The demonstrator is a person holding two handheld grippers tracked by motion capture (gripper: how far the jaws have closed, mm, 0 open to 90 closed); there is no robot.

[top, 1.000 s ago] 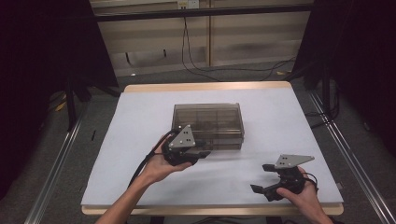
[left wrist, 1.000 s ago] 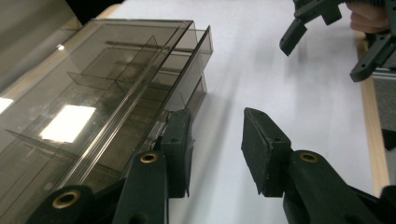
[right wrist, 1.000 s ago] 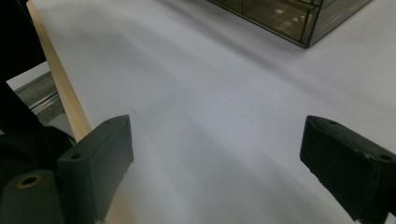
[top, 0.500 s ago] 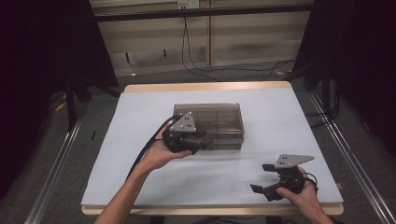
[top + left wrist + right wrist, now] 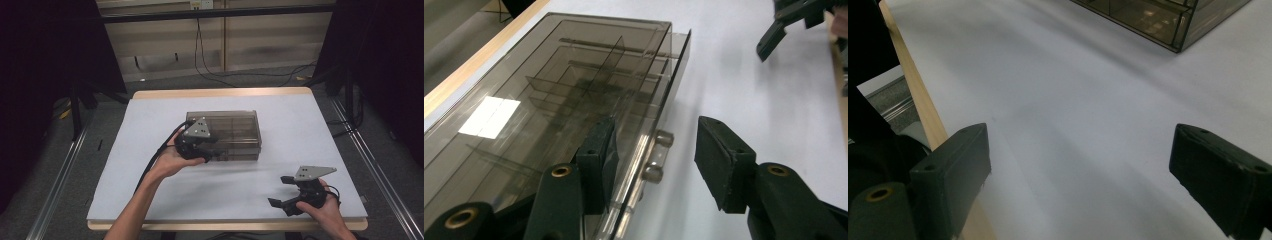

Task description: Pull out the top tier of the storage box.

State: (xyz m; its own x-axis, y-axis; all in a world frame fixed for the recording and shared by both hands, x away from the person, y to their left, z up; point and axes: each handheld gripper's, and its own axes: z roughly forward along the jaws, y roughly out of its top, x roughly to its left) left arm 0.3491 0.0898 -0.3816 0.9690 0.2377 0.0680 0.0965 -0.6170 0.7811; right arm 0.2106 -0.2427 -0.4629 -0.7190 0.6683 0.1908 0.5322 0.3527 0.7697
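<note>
Black jaws of the left gripper (image 5: pixel 651 155) stand partly apart and have just been opening; between them sit the front edge of the smoky clear plastic organiser box (image 5: pixel 232 131) and its small latch knobs (image 5: pixel 658 155). One pad lies over the lid, close to it, the other hangs free beside the box wall, so nothing is clamped. From above, that left gripper (image 5: pixel 212 150) is at the box's seven o'clock corner, held by the left hand (image 5: pixel 172 160). Inside the box run thin dividers. It lies closed at the middle of the white table sheet (image 5: pixel 150 125). Well apart, toward five o'clock near the table's front edge, the right gripper (image 5: pixel 284 192) rests in the right hand (image 5: pixel 325 210), jaws spread wide over bare sheet, holding nothing.
</note>
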